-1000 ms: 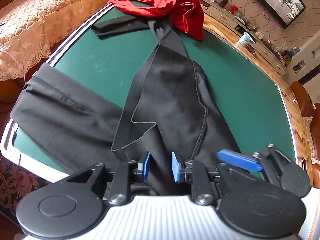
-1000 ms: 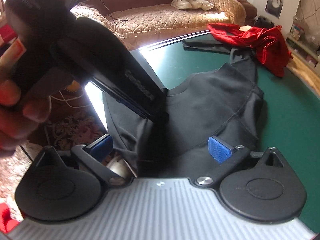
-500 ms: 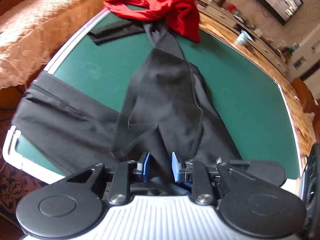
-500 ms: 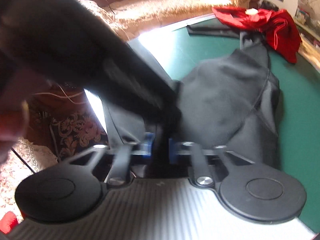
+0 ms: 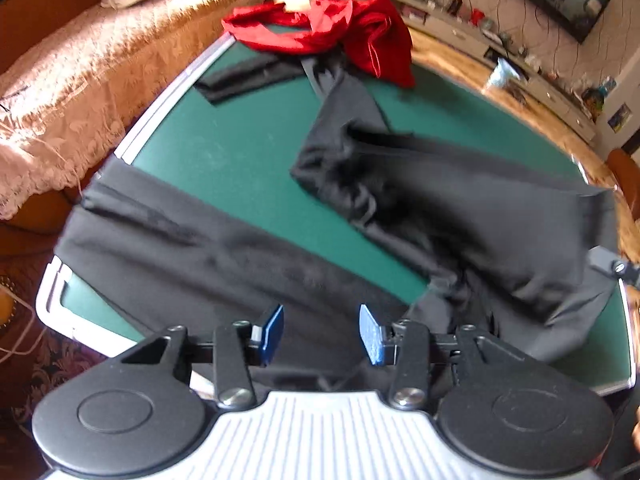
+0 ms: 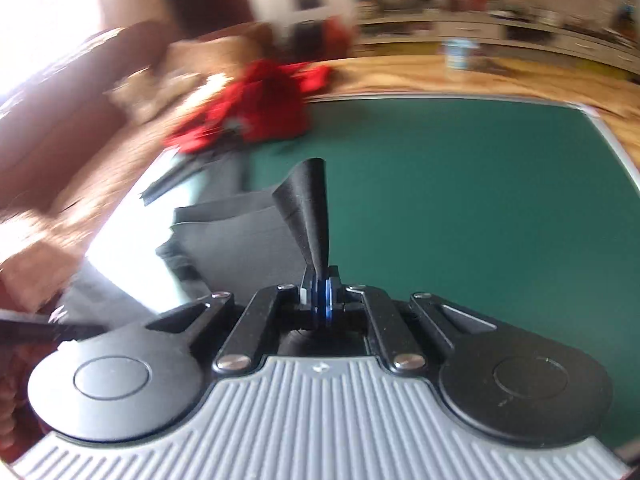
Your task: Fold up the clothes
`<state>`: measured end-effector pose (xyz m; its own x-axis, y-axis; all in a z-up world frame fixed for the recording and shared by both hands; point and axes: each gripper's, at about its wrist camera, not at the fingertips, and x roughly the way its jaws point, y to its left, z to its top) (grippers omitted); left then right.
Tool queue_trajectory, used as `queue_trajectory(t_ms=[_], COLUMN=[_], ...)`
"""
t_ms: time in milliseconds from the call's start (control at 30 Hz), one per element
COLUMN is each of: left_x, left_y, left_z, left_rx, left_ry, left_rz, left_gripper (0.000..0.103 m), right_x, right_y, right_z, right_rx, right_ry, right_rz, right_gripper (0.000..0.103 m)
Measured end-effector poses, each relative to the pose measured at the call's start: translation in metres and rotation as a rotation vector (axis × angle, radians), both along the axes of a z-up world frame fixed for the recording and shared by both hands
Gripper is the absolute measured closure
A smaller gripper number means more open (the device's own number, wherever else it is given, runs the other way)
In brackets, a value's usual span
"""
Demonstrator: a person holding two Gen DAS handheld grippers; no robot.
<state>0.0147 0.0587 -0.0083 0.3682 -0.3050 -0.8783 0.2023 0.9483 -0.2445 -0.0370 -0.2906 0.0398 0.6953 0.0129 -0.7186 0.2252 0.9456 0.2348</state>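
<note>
Black trousers (image 5: 460,208) lie spread across the green table (image 5: 240,160), one part stretched to the right edge, another leg (image 5: 180,248) reaching the left edge. My left gripper (image 5: 321,334) is open just above the black fabric at the near edge, holding nothing. My right gripper (image 6: 319,294) is shut on a pinched corner of the black trousers (image 6: 308,204), which sticks up between the blue pads. Part of the right gripper shows at the right edge of the left wrist view (image 5: 612,266).
A red garment (image 5: 340,32) is heaped at the table's far end, also blurred in the right wrist view (image 6: 256,108). A sofa with a lace cover (image 5: 80,72) stands left of the table. A low cabinet with clutter (image 5: 500,52) runs along the far wall.
My left gripper has opened and let go of the black fabric. My right gripper, shut on the trousers, has pulled them out to the right, spreading them across the table.
</note>
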Motion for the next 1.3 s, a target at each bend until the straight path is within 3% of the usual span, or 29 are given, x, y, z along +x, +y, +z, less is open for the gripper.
queue_trajectory(t_ms=[233,533,633,800,1167,1300], left_x=[-0.011,-0.016,-0.019,-0.020,-0.038,-0.036], left_y=[-0.011,-0.018,-0.021,-0.028,-0.028,-0.028], left_z=[-0.014,-0.022,-0.020,-0.020,-0.026,-0.026], left_rx=[0.058,0.075,0.072,0.065,0.108,0.117], left_ry=[0.022,0.034,0.016,0.017,-0.001,-0.002], left_rz=[-0.050,-0.078,-0.098,-0.117,-0.209,-0.217], left_gripper=[0.055,0.054,0.047,0.046,0.046,0.046], right_x=[-0.045,-0.072,-0.072,-0.071,-0.076,-0.081], right_y=[-0.042,-0.036,-0.027,-0.034,-0.106,-0.131], right_z=[-0.031,-0.064,-0.062,-0.061,-0.034,-0.024], right_rx=[0.031,0.110,0.052,0.080,-0.050,-0.051], right_ry=[0.073,0.166,0.149,0.123,0.025,-0.001], right_rz=[-0.305,-0.363,-0.347,-0.388,-0.597,-0.635], right_gripper=[0.098,0.097,0.097,0.097,0.097,0.097])
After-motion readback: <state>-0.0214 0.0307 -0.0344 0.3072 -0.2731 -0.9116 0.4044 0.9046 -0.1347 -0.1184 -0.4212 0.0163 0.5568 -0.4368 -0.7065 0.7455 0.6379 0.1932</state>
